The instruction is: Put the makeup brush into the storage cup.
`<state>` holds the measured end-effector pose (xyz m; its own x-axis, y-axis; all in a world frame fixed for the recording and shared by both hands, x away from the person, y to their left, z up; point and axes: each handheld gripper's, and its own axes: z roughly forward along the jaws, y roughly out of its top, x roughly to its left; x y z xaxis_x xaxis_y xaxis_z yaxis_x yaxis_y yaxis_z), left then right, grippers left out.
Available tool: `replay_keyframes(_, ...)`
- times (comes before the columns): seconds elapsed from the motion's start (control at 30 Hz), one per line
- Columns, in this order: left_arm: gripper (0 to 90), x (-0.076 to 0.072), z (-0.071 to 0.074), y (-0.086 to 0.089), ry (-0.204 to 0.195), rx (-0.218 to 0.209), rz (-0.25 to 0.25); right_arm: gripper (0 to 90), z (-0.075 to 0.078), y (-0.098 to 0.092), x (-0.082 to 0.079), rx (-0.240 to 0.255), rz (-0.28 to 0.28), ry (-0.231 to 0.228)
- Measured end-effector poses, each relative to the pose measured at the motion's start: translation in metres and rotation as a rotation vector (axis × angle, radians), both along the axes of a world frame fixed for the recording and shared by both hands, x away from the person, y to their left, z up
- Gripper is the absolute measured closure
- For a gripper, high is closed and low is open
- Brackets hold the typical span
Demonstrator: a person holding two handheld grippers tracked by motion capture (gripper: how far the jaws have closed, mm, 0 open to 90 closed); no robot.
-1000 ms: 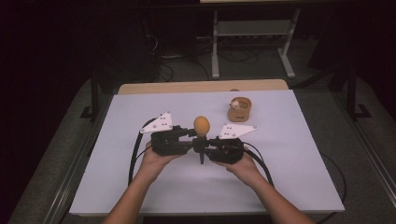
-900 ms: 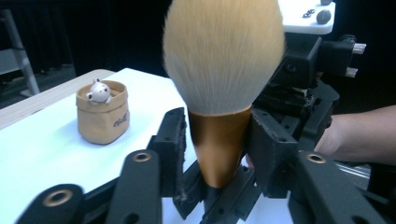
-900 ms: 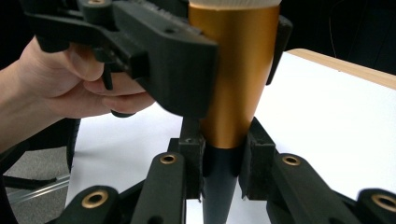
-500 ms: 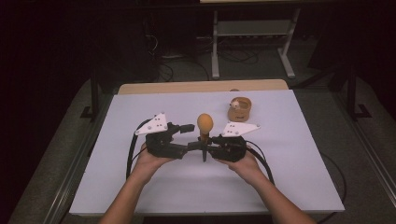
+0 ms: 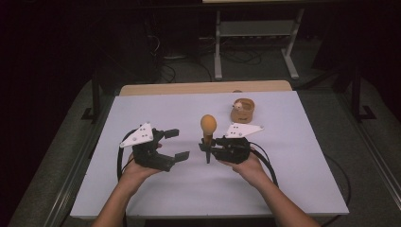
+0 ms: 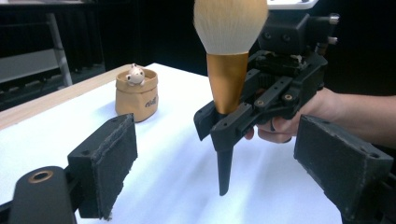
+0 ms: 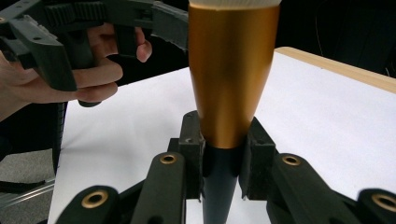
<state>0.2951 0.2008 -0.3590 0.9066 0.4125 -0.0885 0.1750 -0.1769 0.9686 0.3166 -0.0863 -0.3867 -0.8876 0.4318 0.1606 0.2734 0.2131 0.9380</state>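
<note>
**Brush held upright by right gripper; left gripper open and clear of it**

While the right gripper (image 5: 208, 150) stands clamped on the brush (image 5: 208, 132), its two pads press the black lower handle from either side, just under the gold collar, as the right gripper view shows. The brush is upright, its pale bristle head on top and its black pointed end down, close over the table (image 5: 293, 156); whether the tip touches the surface cannot be told. In the high view the brush stands near the middle of the white table, between the two hands.

The left gripper (image 5: 176, 144) has just been opening; its jaws now stand wide apart with nothing between them. It sits beside the brush on the left, apart from it, pads not touching the handle. The left gripper view looks between its own pads at the brush and the right gripper beyond.

A small tan pot (image 5: 242, 109) with a little white figure in it stands behind the right gripper, well apart from the brush.
</note>
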Motion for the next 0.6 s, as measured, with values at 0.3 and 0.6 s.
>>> replay_keyframes(0.3,10.9,-0.009,-0.01,0.017,-0.021,-0.024,0.033,73.1,0.001,-0.001,0.0,0.0,-0.004,-0.001)
replay_keyframes(0.6,10.9,-0.019,-0.023,0.038,-0.016,-0.024,0.083,73.1,0.002,-0.004,0.001,-0.006,-0.012,-0.012)
